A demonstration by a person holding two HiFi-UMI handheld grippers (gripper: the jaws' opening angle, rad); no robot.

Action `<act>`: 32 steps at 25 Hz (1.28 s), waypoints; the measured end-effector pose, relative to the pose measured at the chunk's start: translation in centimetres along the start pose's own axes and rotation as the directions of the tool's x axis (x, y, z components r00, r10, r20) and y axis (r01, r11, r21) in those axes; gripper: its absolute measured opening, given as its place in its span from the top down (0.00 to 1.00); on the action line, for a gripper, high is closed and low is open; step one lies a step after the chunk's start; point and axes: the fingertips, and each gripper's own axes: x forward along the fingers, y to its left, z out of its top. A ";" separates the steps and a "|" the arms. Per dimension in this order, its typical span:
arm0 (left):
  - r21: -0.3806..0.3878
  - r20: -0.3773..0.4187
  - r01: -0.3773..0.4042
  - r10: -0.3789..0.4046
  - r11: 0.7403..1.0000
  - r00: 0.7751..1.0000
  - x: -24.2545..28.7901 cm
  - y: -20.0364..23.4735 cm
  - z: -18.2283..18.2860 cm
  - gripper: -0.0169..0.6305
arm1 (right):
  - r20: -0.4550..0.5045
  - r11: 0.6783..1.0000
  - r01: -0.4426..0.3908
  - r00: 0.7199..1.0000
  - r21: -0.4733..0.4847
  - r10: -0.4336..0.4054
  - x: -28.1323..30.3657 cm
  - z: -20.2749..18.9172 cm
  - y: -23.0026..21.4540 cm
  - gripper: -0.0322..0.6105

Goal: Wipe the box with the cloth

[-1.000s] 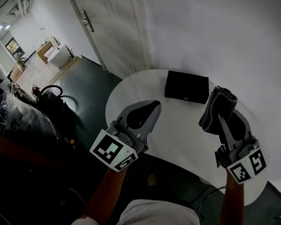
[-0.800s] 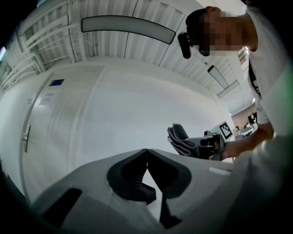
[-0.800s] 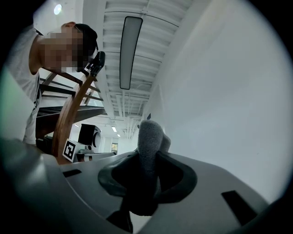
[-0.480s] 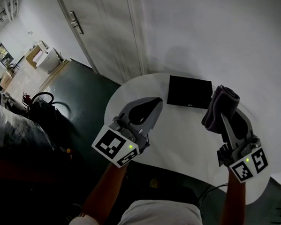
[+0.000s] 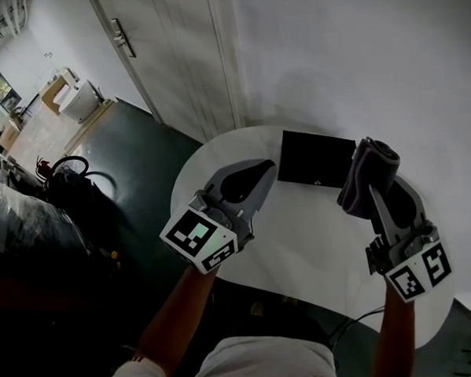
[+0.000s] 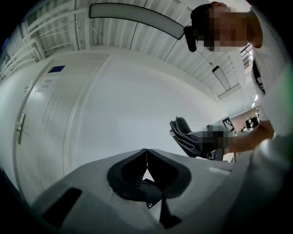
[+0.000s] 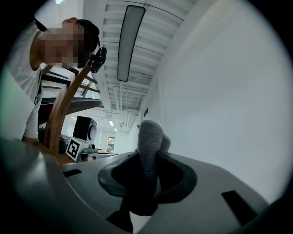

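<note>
A flat black box (image 5: pixel 316 159) lies at the far side of a round white table (image 5: pixel 301 235). My right gripper (image 5: pixel 371 191) hovers just right of the box, shut on a folded grey cloth (image 5: pixel 367 175) that sticks up past its jaws; the right gripper view shows the same cloth (image 7: pixel 149 151) pinched between them. My left gripper (image 5: pixel 271 169) is shut with nothing in it, its tips close to the box's left edge. In the left gripper view, a corner of the box (image 6: pixel 149 188) shows through the jaw gap, and the cloth (image 6: pixel 185 137) hangs at the right.
A white wall (image 5: pixel 354 51) rises close behind the table, with a white door and handle (image 5: pixel 121 36) to the left. Dark green floor (image 5: pixel 131 142) lies left of the table, with black bags and cables (image 5: pixel 69 173) farther left.
Both grippers have moved a little forward toward the box, the left tips now closer to its left edge. The cloth stays gripped in the right gripper.
</note>
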 end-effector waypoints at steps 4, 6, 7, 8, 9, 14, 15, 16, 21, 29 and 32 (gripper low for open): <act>0.010 -0.016 -0.018 0.018 1.000 1.000 2.1 1.0 -0.3 0.95 | 0.007 1.000 -0.012 1.000 0.004 0.012 0.8 -0.1 -2.2 0.78; 0.014 -0.024 -0.024 0.025 1.000 0.999 3.2 1.2 -0.7 0.95 | 0.005 1.000 -0.019 1.000 0.002 0.019 1.0 -0.3 -3.3 0.78; 0.017 -0.028 -0.026 0.027 1.000 0.999 3.6 1.1 -1.0 0.95 | 0.004 1.000 -0.021 1.000 0.001 0.021 0.9 -0.5 -3.7 0.78; 0.019 -0.033 -0.028 0.028 0.999 0.999 4.0 1.1 -1.2 0.95 | 0.004 1.000 -0.024 1.000 0.001 0.024 0.9 -0.6 -4.2 0.78; 0.021 -0.038 -0.030 0.031 0.999 0.999 4.7 1.2 -1.3 0.95 | 0.004 1.000 -0.026 1.000 0.003 0.026 1.1 -0.6 -4.9 0.78; 0.021 -0.072 -0.061 0.063 0.998 0.995 7.8 2.5 -2.2 0.95 | 0.004 0.999 -0.046 0.999 0.016 0.046 2.1 -0.7 -8.6 0.78; 0.023 -0.081 -0.064 0.066 0.998 0.995 8.3 2.5 -2.5 0.95 | 0.003 0.999 -0.051 0.999 0.018 0.051 2.1 -0.8 -9.1 0.78; 0.028 -0.092 -0.065 0.068 0.997 0.993 8.7 2.6 -2.8 0.95 | 0.003 0.998 -0.056 0.998 0.022 0.056 2.1 -0.9 -9.7 0.78; 0.029 -0.145 -0.091 0.094 0.995 0.985 10.4 3.4 -4.7 0.95 | -0.003 0.996 -0.081 0.997 0.025 0.081 2.6 -1.9 -11.8 0.78; 0.029 -0.217 -0.106 0.110 0.994 0.970 12.3 5.5 -7.2 0.95 | -0.045 0.997 -0.060 0.997 0.043 0.062 3.8 -3.8 -13.8 0.78; 0.020 -0.248 -0.122 0.123 0.992 0.961 12.6 6.8 -8.5 0.95 | -0.067 0.998 -0.042 0.997 0.050 0.045 4.5 -4.7 -14.6 0.78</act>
